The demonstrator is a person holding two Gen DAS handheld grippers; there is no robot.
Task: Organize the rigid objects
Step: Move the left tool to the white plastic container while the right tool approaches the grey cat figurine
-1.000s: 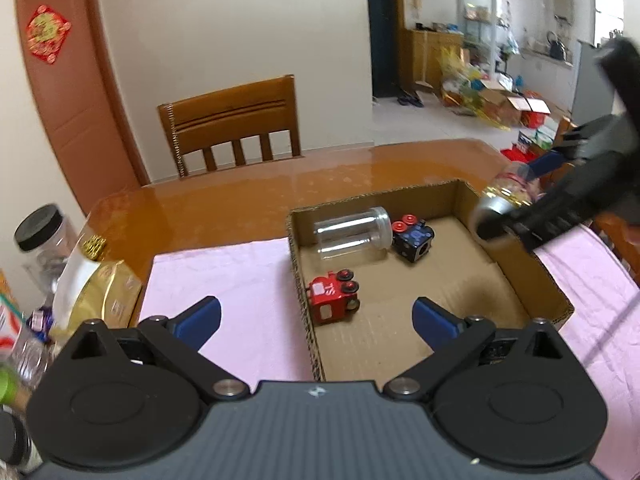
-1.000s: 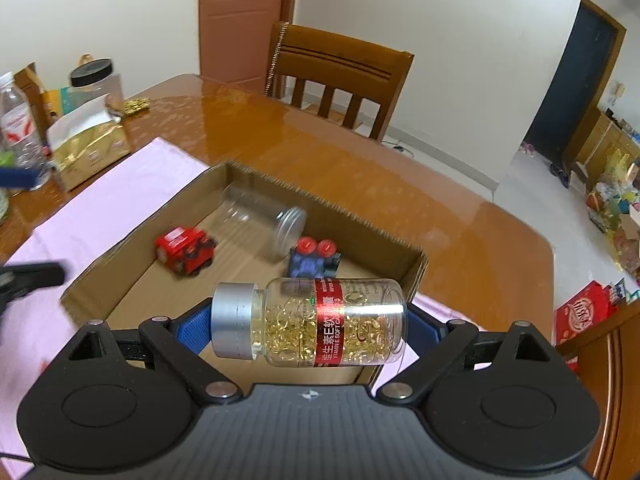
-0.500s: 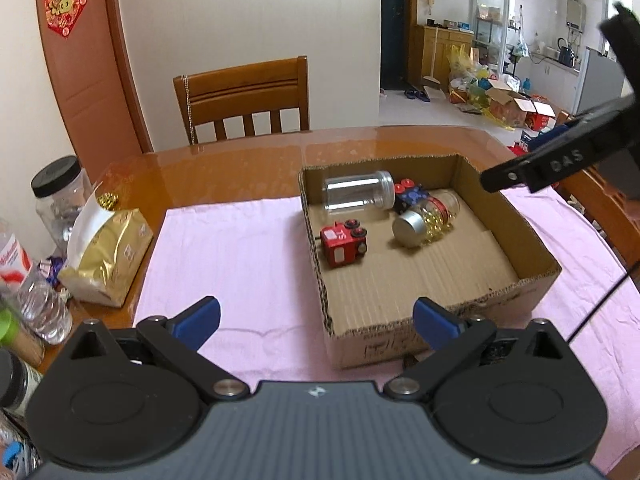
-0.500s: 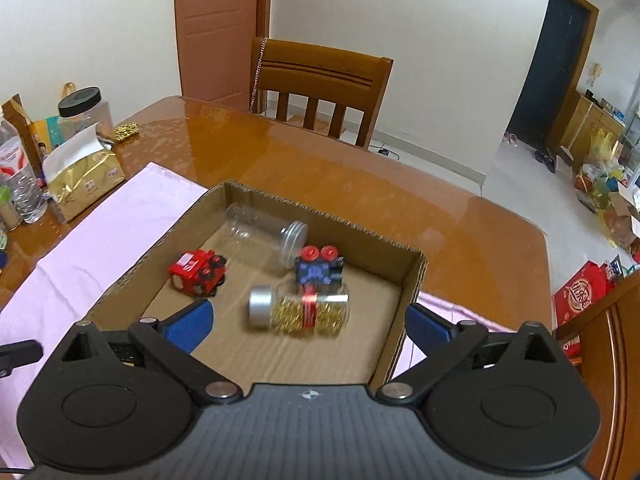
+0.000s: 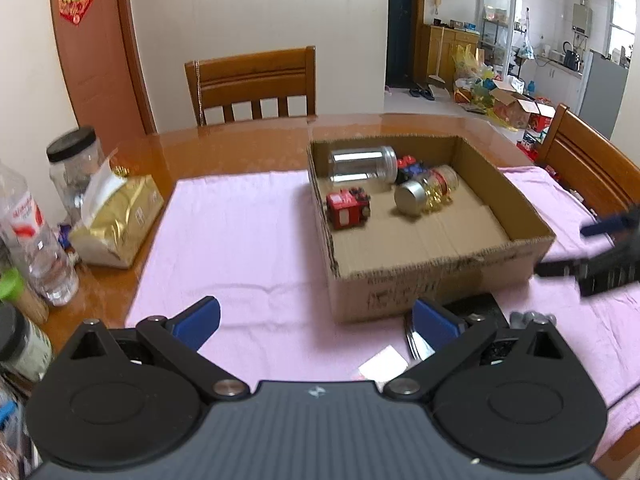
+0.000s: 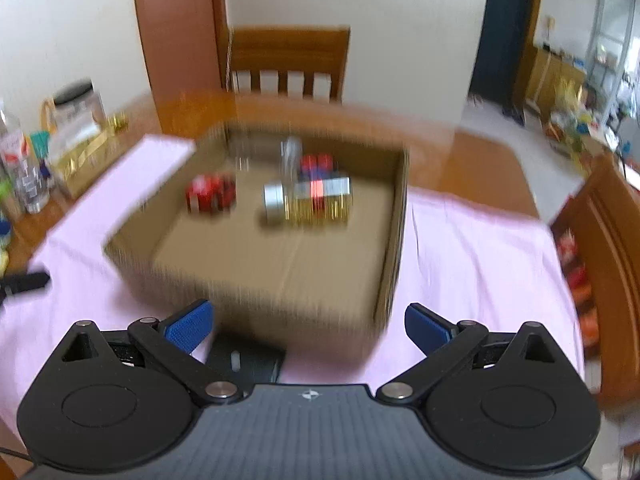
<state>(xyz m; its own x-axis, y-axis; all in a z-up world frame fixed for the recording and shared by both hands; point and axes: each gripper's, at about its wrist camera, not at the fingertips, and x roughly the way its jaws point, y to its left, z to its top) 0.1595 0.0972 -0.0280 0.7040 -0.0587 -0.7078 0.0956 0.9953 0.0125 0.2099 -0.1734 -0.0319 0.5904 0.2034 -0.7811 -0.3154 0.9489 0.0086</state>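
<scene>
A cardboard box (image 5: 416,286) sits on a pink cloth. In it lie a capsule bottle with a silver cap (image 5: 426,194), a clear empty jar (image 5: 362,164), a red toy train (image 5: 348,210) and a blue toy with red wheels (image 5: 408,166). My left gripper (image 5: 316,322) is open and empty, in front of the box. My right gripper (image 6: 306,326) is open and empty, near the box's front; it also shows in the left wrist view (image 5: 600,248). The right wrist view is blurred; the box (image 6: 256,280) and the capsule bottle (image 6: 308,200) show in it.
A gold bag (image 5: 120,220), a water bottle (image 5: 36,240) and a black-lidded jar (image 5: 74,168) stand at the table's left. Small metal pieces (image 5: 532,318) and a white card (image 5: 380,368) lie on the cloth by the left gripper. Wooden chairs stand behind (image 5: 252,84) and right (image 5: 588,164).
My right gripper opened and let the capsule bottle drop into the box, then pulled back toward the box's front. My left gripper also drew back from the box.
</scene>
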